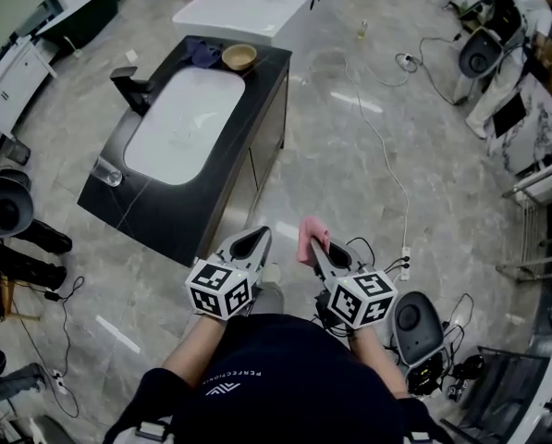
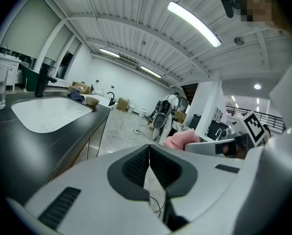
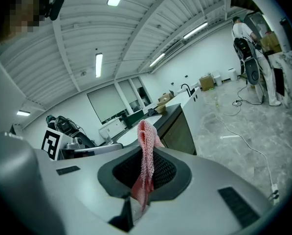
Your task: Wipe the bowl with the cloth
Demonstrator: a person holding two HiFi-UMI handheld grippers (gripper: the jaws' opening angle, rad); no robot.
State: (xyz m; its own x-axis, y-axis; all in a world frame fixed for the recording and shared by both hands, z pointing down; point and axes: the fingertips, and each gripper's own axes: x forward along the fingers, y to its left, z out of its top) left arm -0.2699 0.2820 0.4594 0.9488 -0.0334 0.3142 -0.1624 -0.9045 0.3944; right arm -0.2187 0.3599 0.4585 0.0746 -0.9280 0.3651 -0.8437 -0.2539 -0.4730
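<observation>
Left gripper has its jaws together with nothing between them. Right gripper is clamped on the pink cloth, which sticks out past the tips. Both are over the floor just off the near end of the dark counter. The bowl sits at the counter's far end, beyond the white sink, well apart from the grippers.
</observation>
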